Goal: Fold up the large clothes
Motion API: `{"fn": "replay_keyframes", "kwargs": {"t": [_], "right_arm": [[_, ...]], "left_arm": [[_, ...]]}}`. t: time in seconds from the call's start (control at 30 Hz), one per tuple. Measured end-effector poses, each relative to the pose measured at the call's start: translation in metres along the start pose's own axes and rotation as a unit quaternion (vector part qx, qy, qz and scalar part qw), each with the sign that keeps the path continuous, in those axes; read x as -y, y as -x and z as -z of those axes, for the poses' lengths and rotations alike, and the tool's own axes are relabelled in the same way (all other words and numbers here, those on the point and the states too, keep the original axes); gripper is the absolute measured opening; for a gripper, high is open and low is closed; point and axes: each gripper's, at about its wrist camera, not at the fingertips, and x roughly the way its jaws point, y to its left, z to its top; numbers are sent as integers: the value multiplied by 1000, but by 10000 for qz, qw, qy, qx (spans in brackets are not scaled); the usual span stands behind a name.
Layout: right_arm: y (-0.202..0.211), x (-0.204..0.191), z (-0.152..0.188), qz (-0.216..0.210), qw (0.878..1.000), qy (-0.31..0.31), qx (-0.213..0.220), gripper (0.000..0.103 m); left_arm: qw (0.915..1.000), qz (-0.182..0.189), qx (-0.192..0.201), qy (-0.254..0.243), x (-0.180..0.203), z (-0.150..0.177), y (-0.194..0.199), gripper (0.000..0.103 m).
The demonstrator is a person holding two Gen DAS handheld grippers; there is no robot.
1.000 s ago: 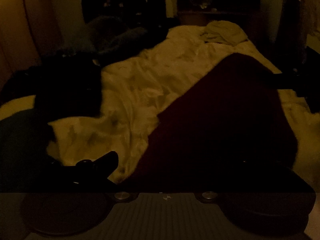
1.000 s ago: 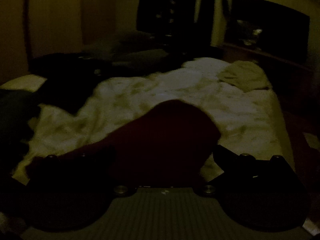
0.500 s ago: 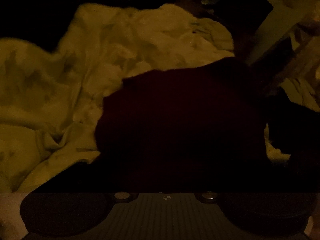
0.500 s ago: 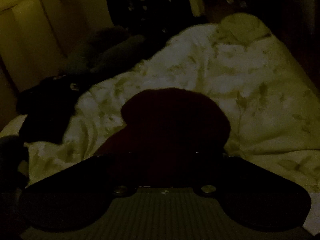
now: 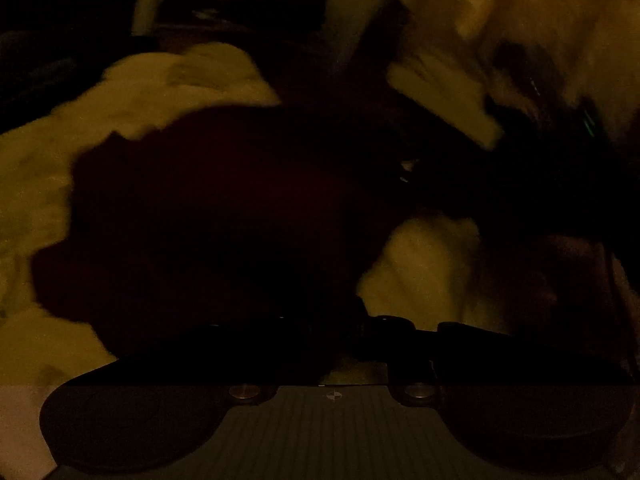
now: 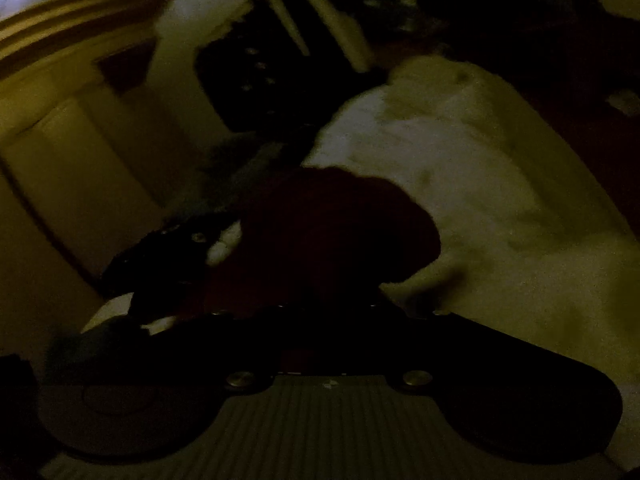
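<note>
The room is very dark. A dark red garment [image 5: 224, 216] lies bunched on the pale bedcover [image 5: 36, 184]. My left gripper [image 5: 372, 320] hangs low over the garment's near right edge. Its jaws are closing, and the cloth reaches in over the left finger. My right gripper [image 6: 328, 312] is shut on the dark red garment [image 6: 332, 232], which rises in a hump just ahead of its fingers. The left wrist view shows the other gripper as a dark blurred shape [image 5: 520, 168] on the right. The right wrist view shows the left gripper as a dark shape [image 6: 176, 256] on the left.
The pale patterned bedcover [image 6: 500, 208] stretches away to the right. Dark clothes hang on a rail [image 6: 260, 80] by the far wall. A pale wardrobe or door [image 6: 60, 160] stands at the left. A crumpled light cloth [image 5: 188, 72] lies at the bed's far end.
Both hands have swung and dropped toward the garment. The right gripper's fingers have come together on the red cloth and that view has rolled. The flat garment is now bunched into a hump.
</note>
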Motion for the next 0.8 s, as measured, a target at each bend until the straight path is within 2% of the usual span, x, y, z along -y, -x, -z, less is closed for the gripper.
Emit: {"fn": "replay_keyframes", "kwargs": {"t": [0.07,0.17,0.2,0.23,0.3,0.43,0.53,0.6,0.7,0.8], "right_arm": [[8,8,19,254,9996,120,-74,15],[16,-4,31,342,9970,659,-223,20],[18,-11,31,387,9955,840,-187,32],[20,-18,30,365,9942,996,-153,49],[27,-28,25,272,9937,1090,45,68],[39,-41,9,455,9859,1519,534,83],[41,-35,-11,542,9833,1548,790,91],[36,-29,-26,448,9880,1246,790,93],[13,-9,-55,132,9966,554,599,95],[-26,0,-88,-80,9994,216,264,96]], "left_arm": [[9978,-343,-170,-547,21,17,-14,92],[9955,-585,-246,-697,21,25,-20,102],[9959,-595,-235,-639,17,22,-19,103],[9964,-577,-204,-581,15,18,-15,103],[9979,-452,-74,-460,13,11,-8,103],[9992,-312,261,-33,-5,7,24,103],[9975,-319,499,384,-27,7,52,103],[9947,-420,754,559,-44,0,69,103],[9845,-968,1164,885,-74,-21,81,103],[9716,-1408,1244,1435,-119,-40,73,103]]}}
